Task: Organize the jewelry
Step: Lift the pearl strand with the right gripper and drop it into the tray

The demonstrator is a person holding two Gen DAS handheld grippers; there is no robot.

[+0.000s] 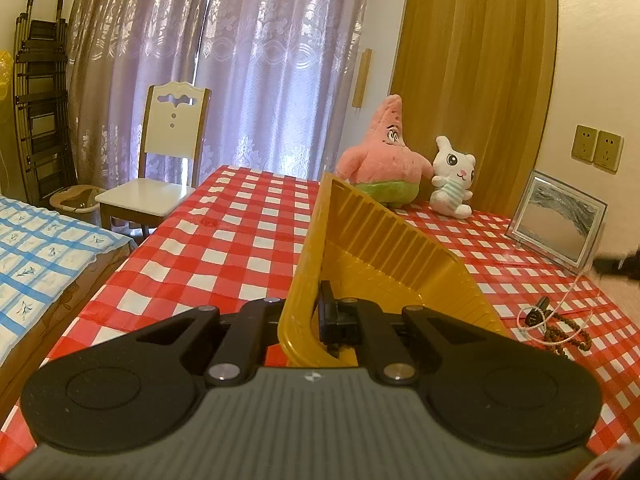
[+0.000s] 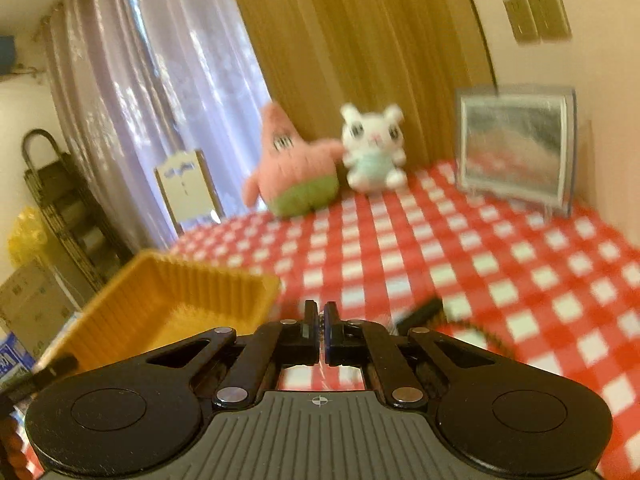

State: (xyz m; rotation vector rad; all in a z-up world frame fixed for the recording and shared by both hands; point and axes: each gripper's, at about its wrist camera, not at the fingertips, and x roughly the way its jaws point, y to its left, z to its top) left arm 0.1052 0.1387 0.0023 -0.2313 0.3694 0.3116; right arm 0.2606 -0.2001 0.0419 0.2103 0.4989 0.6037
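Your yellow ribbed plastic basket (image 1: 384, 256) sits tilted on the table (image 1: 240, 232), its near wall pinched between the fingers of your left gripper (image 1: 308, 320). At about four o'clock from it, in the left wrist view, the jewelry lies on the red-and-white checked cloth: a string of dark round beads (image 1: 568, 334), a thin pale cord (image 1: 560, 308) and a small black piece (image 1: 538, 312). Your right gripper (image 2: 320, 332) has its fingers pressed together; something thin and glinting may sit between them, but the blur hides it. At twelve o'clock stand a pink plush star (image 2: 292, 168), a white plush rabbit (image 2: 374, 148) and a glass-framed picture (image 2: 516, 148).
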